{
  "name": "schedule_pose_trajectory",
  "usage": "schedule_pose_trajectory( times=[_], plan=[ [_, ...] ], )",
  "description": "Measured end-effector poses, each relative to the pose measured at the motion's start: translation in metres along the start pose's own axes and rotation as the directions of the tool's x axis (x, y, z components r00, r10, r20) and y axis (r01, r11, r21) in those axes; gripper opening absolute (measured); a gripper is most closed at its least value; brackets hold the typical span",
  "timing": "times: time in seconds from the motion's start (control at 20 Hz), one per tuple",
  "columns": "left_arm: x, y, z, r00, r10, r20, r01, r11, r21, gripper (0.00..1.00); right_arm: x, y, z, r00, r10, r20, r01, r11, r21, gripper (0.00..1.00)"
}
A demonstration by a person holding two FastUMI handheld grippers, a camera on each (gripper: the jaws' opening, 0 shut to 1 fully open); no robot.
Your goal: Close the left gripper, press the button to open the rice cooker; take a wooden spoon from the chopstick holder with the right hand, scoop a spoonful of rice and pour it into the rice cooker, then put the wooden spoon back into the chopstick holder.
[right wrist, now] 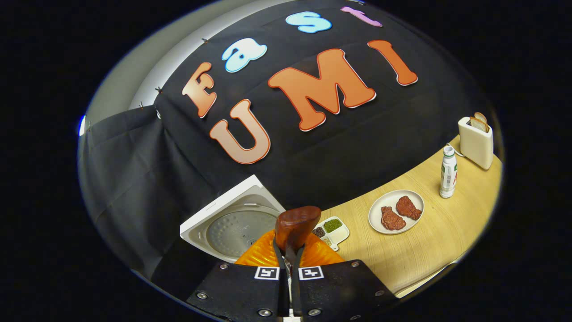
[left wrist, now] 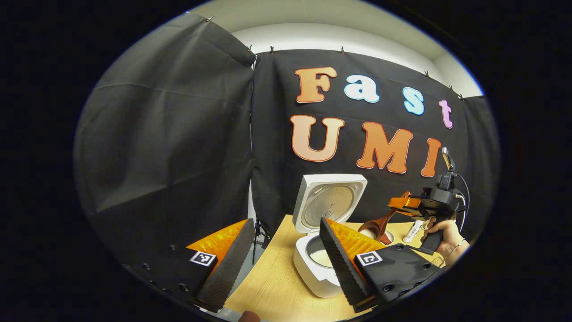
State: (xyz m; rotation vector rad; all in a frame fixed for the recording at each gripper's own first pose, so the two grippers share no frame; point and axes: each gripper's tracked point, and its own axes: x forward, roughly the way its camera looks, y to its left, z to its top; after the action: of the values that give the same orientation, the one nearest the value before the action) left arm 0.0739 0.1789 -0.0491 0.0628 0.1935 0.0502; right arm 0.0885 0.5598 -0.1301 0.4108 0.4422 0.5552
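The white rice cooker (left wrist: pixel 313 279) stands on the wooden table (left wrist: pixel 272 286) with its lid (left wrist: pixel 330 203) swung up; some white rice lies in its pot. My left gripper (left wrist: pixel 283 264) is open wide, held in front of the cooker with nothing between its fingers. To the right, my right gripper (left wrist: pixel 402 204) is shut on the handle of the wooden spoon (left wrist: pixel 377 226), whose bowl carries white rice just above a small bowl (left wrist: pixel 389 238) beside the cooker. In the right gripper view the spoon (right wrist: pixel 297 226) sticks up from the shut right gripper (right wrist: pixel 289 259), with the raised lid (right wrist: pixel 237 228) behind it on the left.
A small divided tray of beans (right wrist: pixel 333 230) sits behind the spoon. Further right are a plate with two pieces of meat (right wrist: pixel 396 211), a white bottle (right wrist: pixel 447 172) and a toaster (right wrist: pixel 476 141). A hand (left wrist: pixel 442 235) holds the right gripper. The black cloth wall runs along the table's back.
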Motion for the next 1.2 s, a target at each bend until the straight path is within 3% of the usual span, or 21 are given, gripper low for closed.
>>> schedule_pose_trajectory(
  times=[0.8,1.2],
  plan=[
    [0.002,0.015,-0.001,1.000,0.017,-0.005,-0.017,1.000,-0.013,0.99,0.005,0.036,-0.003,0.998,0.056,0.022,-0.048,0.961,-0.271,0.01],
    [-0.001,0.024,-0.003,0.999,0.046,-0.002,-0.046,0.999,-0.025,0.99,0.004,0.048,-0.010,0.997,0.082,0.013,-0.070,0.916,-0.396,0.01]
  ],
)
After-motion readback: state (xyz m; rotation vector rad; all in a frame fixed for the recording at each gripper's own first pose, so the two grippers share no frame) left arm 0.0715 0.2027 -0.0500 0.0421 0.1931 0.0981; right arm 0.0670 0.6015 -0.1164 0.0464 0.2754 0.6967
